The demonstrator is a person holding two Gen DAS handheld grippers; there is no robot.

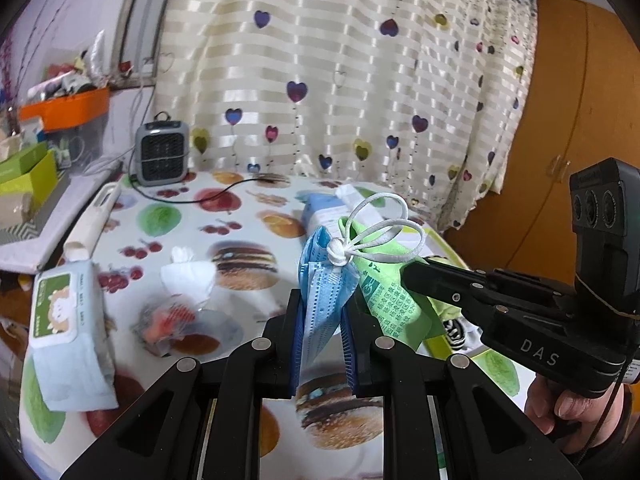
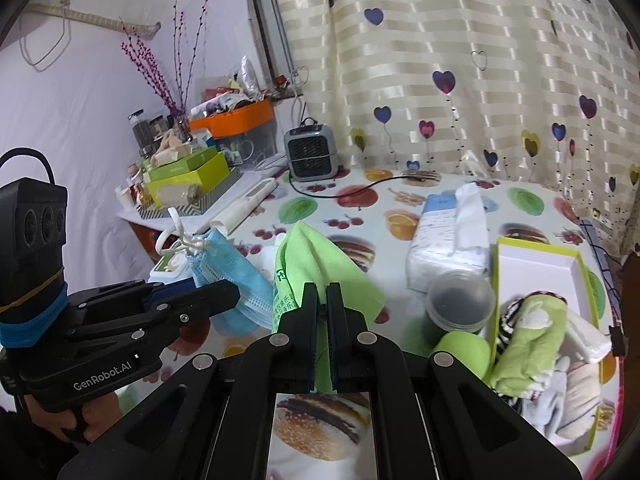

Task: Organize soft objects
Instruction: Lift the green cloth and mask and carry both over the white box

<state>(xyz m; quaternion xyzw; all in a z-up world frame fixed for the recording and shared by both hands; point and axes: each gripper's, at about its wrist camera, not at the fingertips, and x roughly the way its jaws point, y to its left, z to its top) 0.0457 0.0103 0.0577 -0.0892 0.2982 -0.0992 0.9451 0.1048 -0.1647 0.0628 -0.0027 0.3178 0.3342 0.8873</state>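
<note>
My left gripper (image 1: 322, 312) is shut on a bundle of blue face masks (image 1: 322, 280) tied with white elastic loops (image 1: 380, 232), held above the table. The masks also show in the right wrist view (image 2: 236, 280), in the left gripper (image 2: 208, 296). My right gripper (image 2: 323, 300) is shut on a green cloth (image 2: 316, 264) with printed text; it shows in the left wrist view (image 1: 388, 292), held by the right gripper (image 1: 412, 276). A green-rimmed box (image 2: 540, 256) at the right holds several soft things, among them a green sock (image 2: 528, 340).
The fruit-and-burger tablecloth (image 1: 240, 216) carries a wet wipes pack (image 1: 68, 328), a white tissue (image 1: 188, 272), a crumpled plastic wrapper (image 1: 168, 320), a tissue pack (image 2: 448, 232), a lidded clear cup (image 2: 460, 304) and a small grey heater (image 1: 162, 152). Cluttered boxes (image 2: 188, 176) stand at the left.
</note>
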